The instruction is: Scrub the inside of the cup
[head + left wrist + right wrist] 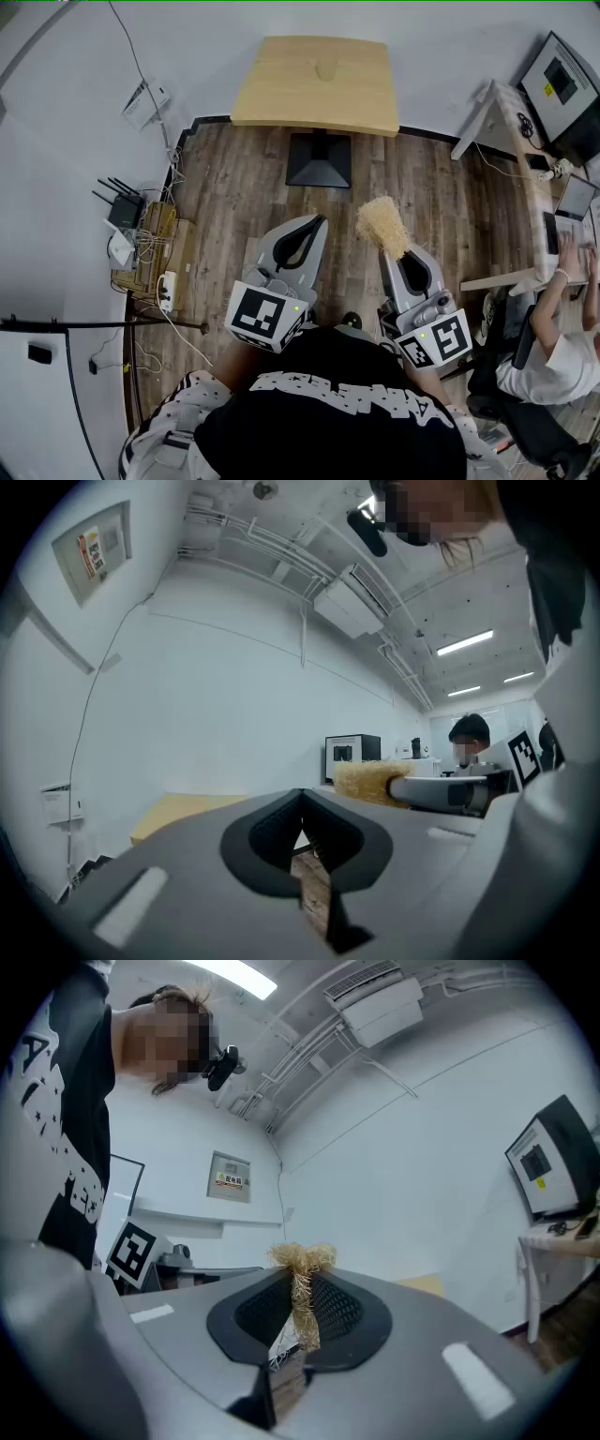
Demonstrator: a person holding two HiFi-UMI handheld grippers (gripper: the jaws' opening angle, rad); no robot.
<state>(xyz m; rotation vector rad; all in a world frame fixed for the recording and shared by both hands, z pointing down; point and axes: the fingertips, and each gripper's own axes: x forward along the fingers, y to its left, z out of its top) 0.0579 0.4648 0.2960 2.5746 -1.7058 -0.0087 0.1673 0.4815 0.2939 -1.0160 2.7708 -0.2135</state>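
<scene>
My right gripper point(397, 251) is shut on a straw-coloured fibrous scrubber point(382, 225), whose tuft sticks out past the jaw tips above the wooden floor. The right gripper view shows the same scrubber point(302, 1269) pinched between the black pads of my right gripper point(300, 1290). My left gripper point(313, 221) hangs level to its left, jaws shut with nothing between them. From the left gripper view, the closed jaws of my left gripper point(302, 810) point at a white wall, with the scrubber point(361, 782) off to the right. No cup shows in any view.
A small wooden table point(281, 94) on a black foot point(319, 161) stands ahead against the wall. Routers, a power strip and cables point(141, 246) lie by the left wall. A seated person point(553, 352) works at a white desk point(511, 122) with a monitor point(561, 82) on the right.
</scene>
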